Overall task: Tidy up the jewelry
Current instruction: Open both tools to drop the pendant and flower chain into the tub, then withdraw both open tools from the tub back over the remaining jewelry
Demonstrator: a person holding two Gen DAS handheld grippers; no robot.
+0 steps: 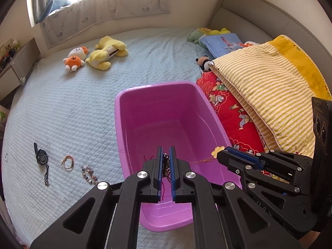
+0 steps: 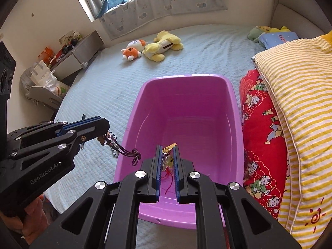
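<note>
Jewelry is split between the bed and the two tongs, and all of it belongs in the purple tub (image 1: 166, 112) standing on the pale quilted bedspread (image 1: 83, 103). Farthest left in the left wrist view, three pieces lie loose on the bedspread, apart from one another: a black watch (image 1: 41, 157), an orange woven bracelet (image 1: 68, 162) and a beaded bracelet (image 1: 89, 175). Next, the left tongs (image 1: 166, 159) are clenched on a dark corded bracelet (image 2: 122, 147); the right wrist view shows its cords and a small ring dangling right at the tub's near left rim, partly outside it. Further right, the right tongs (image 2: 167, 155) are clenched on a gold charm (image 2: 169, 161) with a red cord (image 2: 169, 181) trailing below, held over the tub's floor. Striped and red bedding (image 1: 259, 95) lies against the tub's right side.

The step in hand looks like dropping both pieces into the tub. To do it well, the left tongs should come further in over the tub, so the hanging loops clear the rim before letting go; otherwise the bracelet may drape over the edge or slide onto the bed. The right tongs seem well placed. Lowering both before release would keep the cords from snagging on the ridged pads. The tub floor looks bare.
</note>
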